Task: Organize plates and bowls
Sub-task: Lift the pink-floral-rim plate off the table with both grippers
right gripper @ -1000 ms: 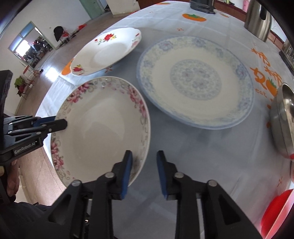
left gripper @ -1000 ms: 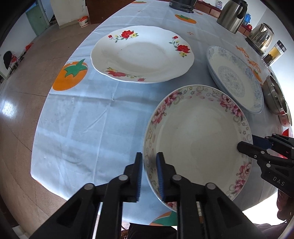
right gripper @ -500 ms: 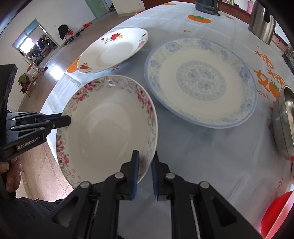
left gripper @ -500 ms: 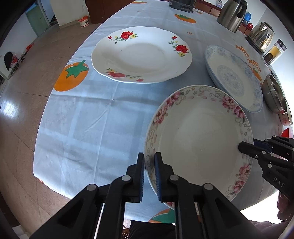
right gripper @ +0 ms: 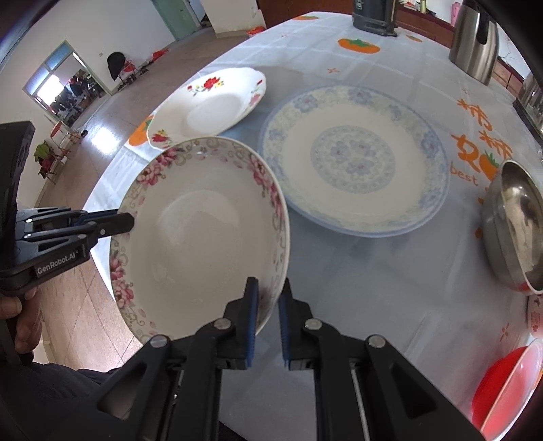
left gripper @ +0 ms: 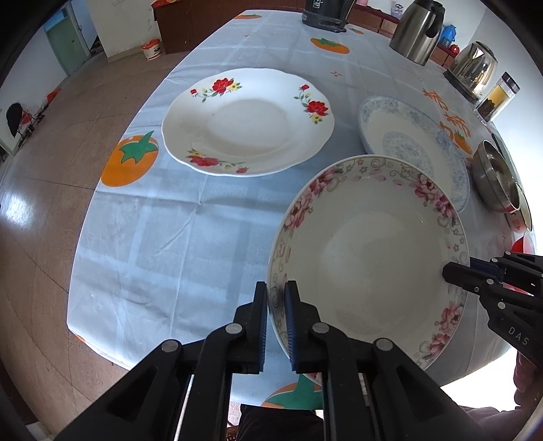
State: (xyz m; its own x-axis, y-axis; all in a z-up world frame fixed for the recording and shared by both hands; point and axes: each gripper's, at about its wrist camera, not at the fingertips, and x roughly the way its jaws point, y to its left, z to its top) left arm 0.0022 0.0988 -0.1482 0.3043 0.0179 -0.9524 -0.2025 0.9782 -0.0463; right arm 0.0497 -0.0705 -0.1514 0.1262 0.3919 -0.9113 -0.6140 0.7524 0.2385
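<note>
Beside right gripper [right gripper: 267, 298]: red bowl [right gripper: 505, 383].

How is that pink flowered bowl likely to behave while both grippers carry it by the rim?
The pink flowered bowl looks like glazed ceramic, so probably rigid, breakable and slippery. The left gripper and right gripper pinch only opposite rim edges, so it could tilt or slip.

A home dining room.
A round table [left gripper: 210, 217] under a persimmon-print cloth carries floral plates [left gripper: 247, 122]; steel kettles [left gripper: 417, 32] stand at its far edge, tiled floor [left gripper: 44, 190] and a wooden cabinet [left gripper: 176, 23] beyond it.
</note>
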